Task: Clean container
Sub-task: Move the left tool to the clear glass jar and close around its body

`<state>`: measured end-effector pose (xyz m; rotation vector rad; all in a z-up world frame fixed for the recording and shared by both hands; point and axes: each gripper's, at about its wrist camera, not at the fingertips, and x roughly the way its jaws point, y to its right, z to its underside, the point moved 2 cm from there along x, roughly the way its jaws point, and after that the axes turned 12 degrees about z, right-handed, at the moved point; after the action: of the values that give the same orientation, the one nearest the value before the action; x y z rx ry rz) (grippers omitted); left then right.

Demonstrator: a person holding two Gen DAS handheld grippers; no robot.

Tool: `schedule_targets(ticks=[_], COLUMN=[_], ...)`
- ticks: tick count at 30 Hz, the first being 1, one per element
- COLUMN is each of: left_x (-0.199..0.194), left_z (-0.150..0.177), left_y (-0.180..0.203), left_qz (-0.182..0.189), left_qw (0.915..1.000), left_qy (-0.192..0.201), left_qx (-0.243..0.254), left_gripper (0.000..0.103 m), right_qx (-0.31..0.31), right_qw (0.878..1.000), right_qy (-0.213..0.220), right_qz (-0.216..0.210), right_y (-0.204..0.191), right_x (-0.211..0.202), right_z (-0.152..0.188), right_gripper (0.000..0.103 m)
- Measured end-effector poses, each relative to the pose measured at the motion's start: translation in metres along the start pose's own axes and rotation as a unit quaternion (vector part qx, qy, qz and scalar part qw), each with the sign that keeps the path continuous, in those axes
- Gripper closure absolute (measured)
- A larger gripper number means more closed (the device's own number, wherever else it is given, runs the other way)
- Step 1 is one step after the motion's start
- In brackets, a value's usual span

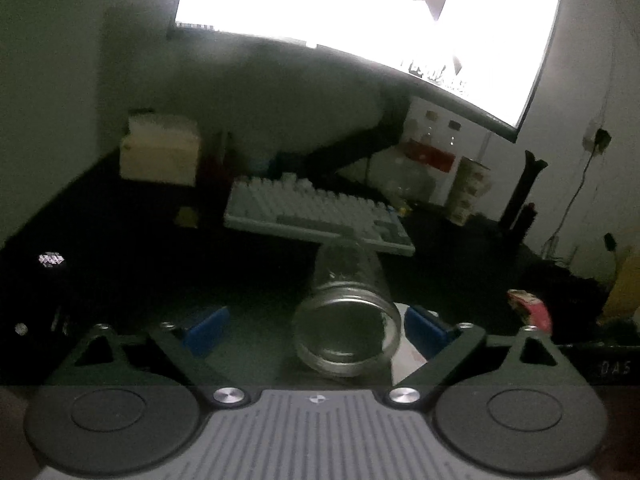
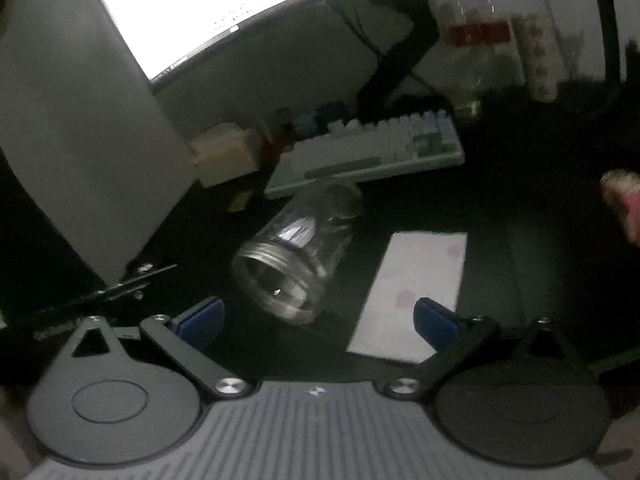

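A clear glass jar [image 1: 346, 332] lies on its side on the dark desk with its threaded mouth toward me. My left gripper [image 1: 316, 330] is open around the mouth. Its right blue pad [image 1: 426, 330] is close beside the rim and its left pad [image 1: 208, 330] stands well clear. In the right wrist view the same jar [image 2: 296, 256] lies tilted just ahead of my right gripper [image 2: 318, 324], which is open and holds nothing. A white tissue with faint pink print [image 2: 416, 292] lies flat to the jar's right, partly behind the right finger.
A pale keyboard [image 1: 316, 216] sits right behind the jar, under a bright monitor [image 1: 360, 12]. A cream box [image 1: 160, 152] stands at the back left, and bottles and a patterned cup [image 1: 468, 192] at the back right. A pink object [image 1: 532, 308] lies to the right.
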<state>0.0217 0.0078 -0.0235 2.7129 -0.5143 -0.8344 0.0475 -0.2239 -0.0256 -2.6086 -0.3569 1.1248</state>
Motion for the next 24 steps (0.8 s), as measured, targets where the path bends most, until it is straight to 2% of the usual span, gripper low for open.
schedule_targets(ticks=[1, 5, 7, 9, 10, 12, 13, 14, 15, 16, 17, 18, 20, 22, 24], left_x=[0.001, 0.001, -0.001, 0.001, 0.002, 0.007, 0.010, 0.014, 0.018, 0.022, 0.026, 0.029, 0.031, 0.033, 0.035], left_z=[0.001, 0.003, 0.004, 0.005, 0.006, 0.006, 0.006, 0.006, 0.008, 0.009, 0.010, 0.011, 0.013, 0.013, 0.013], left_y=[0.000, 0.011, 0.017, 0.020, 0.021, 0.018, 0.017, 0.014, 0.012, 0.010, 0.010, 0.010, 0.011, 0.012, 0.010], left_qz=[0.001, 0.021, 0.030, 0.031, 0.035, 0.042, 0.045, 0.045, 0.046, 0.048, 0.048, 0.043, 0.033, 0.014, 0.008], left_qw=[1.0000, 0.9990, 0.9983, 0.9978, 0.9975, 0.9980, 0.9982, 0.9984, 0.9984, 0.9980, 0.9975, 0.9971, 0.9977, 0.9982, 0.9983], left_qy=[-0.007, -0.003, 0.010, 0.012, 0.014, 0.002, -0.005, -0.014, -0.024, -0.034, -0.046, -0.055, -0.048, -0.043, -0.042], left_qx=[-0.003, 0.039, 0.049, 0.058, 0.059, 0.047, 0.038, 0.031, 0.023, 0.021, 0.024, 0.031, 0.034, 0.041, 0.040], left_gripper=[0.016, 0.016, 0.016, 0.019, 0.024, 0.029, 0.037, 0.039, 0.041, 0.055, 0.065, 0.065, 0.065, 0.064, 0.064], right_qx=[0.016, 0.086, 0.090, 0.068, 0.053, 0.007, -0.005, -0.018, -0.024, -0.031, -0.036, -0.041, -0.036, -0.026, -0.019], right_qw=[1.000, 0.996, 0.995, 0.996, 0.997, 1.000, 1.000, 0.999, 0.999, 0.999, 0.998, 0.998, 0.997, 0.997, 0.997], right_qy=[-0.012, -0.024, -0.049, -0.052, -0.048, -0.010, 0.004, 0.017, 0.024, 0.032, 0.037, 0.037, 0.031, 0.022, 0.014], right_qz=[0.000, -0.014, -0.010, -0.010, -0.006, 0.014, 0.018, 0.022, 0.021, 0.017, 0.020, 0.033, 0.055, 0.063, 0.075], right_y=[0.004, 0.021, 0.028, 0.023, 0.018, 0.015, 0.013, 0.011, 0.010, 0.010, 0.009, 0.010, 0.013, 0.020, 0.026], right_x=[0.002, 0.007, 0.017, 0.017, 0.015, 0.020, 0.019, 0.018, 0.018, 0.017, 0.017, 0.020, 0.026, 0.033, 0.042], right_z=[-0.003, -0.012, -0.010, -0.012, -0.014, -0.005, -0.004, -0.003, -0.002, -0.002, -0.002, -0.003, -0.004, -0.004, -0.003], right_gripper=[0.001, 0.005, 0.013, 0.021, 0.022, 0.033, 0.034, 0.034, 0.038, 0.043, 0.045, 0.045, 0.042, 0.037, 0.036])
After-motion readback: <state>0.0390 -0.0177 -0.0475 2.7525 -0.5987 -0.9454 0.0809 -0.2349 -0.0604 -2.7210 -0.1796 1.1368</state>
